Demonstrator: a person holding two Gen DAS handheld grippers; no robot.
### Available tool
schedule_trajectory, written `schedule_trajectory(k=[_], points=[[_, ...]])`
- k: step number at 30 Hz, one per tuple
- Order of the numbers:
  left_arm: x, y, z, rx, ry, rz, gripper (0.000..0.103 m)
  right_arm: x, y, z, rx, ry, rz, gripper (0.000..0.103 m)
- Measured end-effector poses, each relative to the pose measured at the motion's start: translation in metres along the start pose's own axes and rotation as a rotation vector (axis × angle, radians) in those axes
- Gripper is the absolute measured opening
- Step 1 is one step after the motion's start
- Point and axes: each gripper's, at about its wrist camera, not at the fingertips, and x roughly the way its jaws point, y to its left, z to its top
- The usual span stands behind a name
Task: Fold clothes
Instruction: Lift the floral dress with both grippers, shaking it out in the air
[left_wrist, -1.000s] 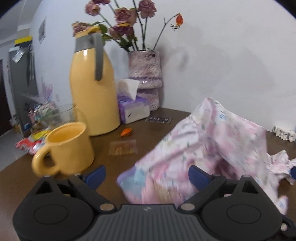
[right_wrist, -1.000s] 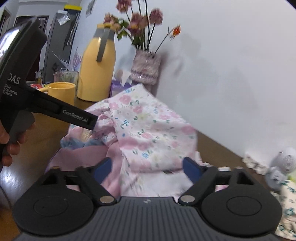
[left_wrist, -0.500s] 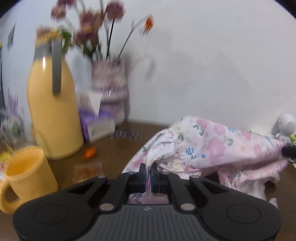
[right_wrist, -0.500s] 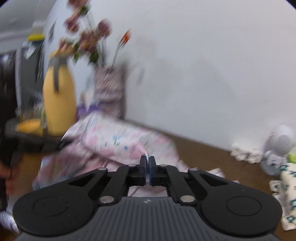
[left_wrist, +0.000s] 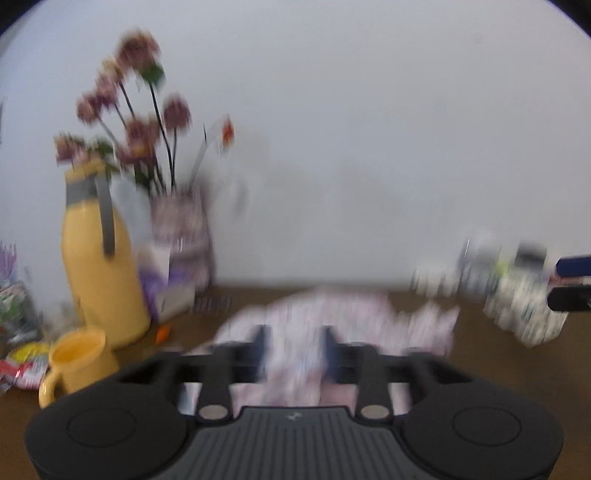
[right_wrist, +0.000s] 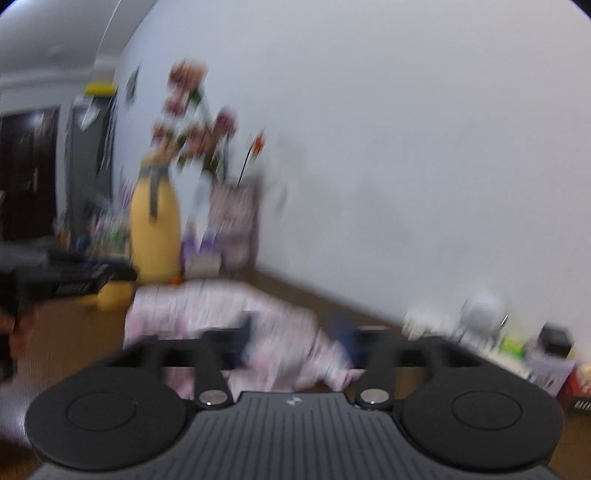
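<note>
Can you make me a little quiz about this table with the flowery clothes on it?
1. True or false: the floral garment lies on the table.
2. Which is taller, the yellow flask or the yellow mug?
3. Is cloth pinched by the left gripper or the right gripper?

Key: 1 true. 2 the flask. 3 neither; both sets of jaws are opening, with the cloth lying beyond them.

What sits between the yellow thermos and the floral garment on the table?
In the left wrist view, a purple tissue box and a small orange scrap lie between the yellow thermos and the floral garment.
</note>
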Motion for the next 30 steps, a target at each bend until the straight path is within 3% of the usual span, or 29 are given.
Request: schedule_trajectory(k=[5, 10, 12, 13, 14, 16, 18, 20, 24, 26, 28, 29, 30], points=[[0.053, -0.020, -0.024, 0.152, 0.099, 0.102, 0.074, 0.068, 0.022, -0.039, 0.007, 0.140, -0.003, 0.066], [0.101, -0.036, -0.022, 0.269, 0.012, 0.229, 0.075, 0.136, 0.030, -0.039, 0.186, 0.173, -0.003, 0.070], [0.109, -0.040, -0.015, 0.292, -0.029, 0.239, 0.052, 0.162, 0.032, -0.037, 0.243, 0.177, -0.014, 0.071], [0.110, -0.038, -0.010, 0.282, -0.035, 0.232, 0.014, 0.172, 0.032, -0.035, 0.268, 0.176, -0.023, 0.070], [0.111, -0.036, -0.005, 0.268, -0.038, 0.223, 0.005, 0.180, 0.032, -0.033, 0.301, 0.167, -0.032, 0.068], [0.096, -0.031, 0.008, 0.237, -0.095, 0.207, 0.005, 0.188, 0.023, -0.033, 0.408, 0.124, -0.009, 0.054], [0.080, -0.025, 0.021, 0.207, -0.157, 0.190, 0.005, 0.194, 0.012, -0.033, 0.521, 0.078, 0.022, 0.007], [0.053, -0.023, 0.034, 0.186, -0.227, 0.155, 0.005, 0.194, 0.006, -0.028, 0.567, 0.034, 0.040, 0.005], [-0.009, -0.029, 0.057, 0.228, -0.346, 0.122, 0.005, 0.157, 0.010, -0.003, 0.487, -0.096, 0.066, 0.004], [-0.037, -0.032, 0.066, 0.232, -0.376, 0.091, 0.005, 0.129, 0.009, 0.011, 0.451, -0.151, 0.085, 0.004], [-0.065, -0.037, 0.078, 0.203, -0.374, 0.041, 0.005, 0.097, 0.004, 0.022, 0.421, -0.150, 0.135, 0.008], [-0.075, -0.039, 0.083, 0.181, -0.367, 0.019, 0.005, 0.083, 0.003, 0.024, 0.419, -0.136, 0.147, 0.016], [-0.084, -0.041, 0.089, 0.158, -0.360, -0.003, 0.005, 0.070, 0.003, 0.021, 0.417, -0.124, 0.148, 0.036]])
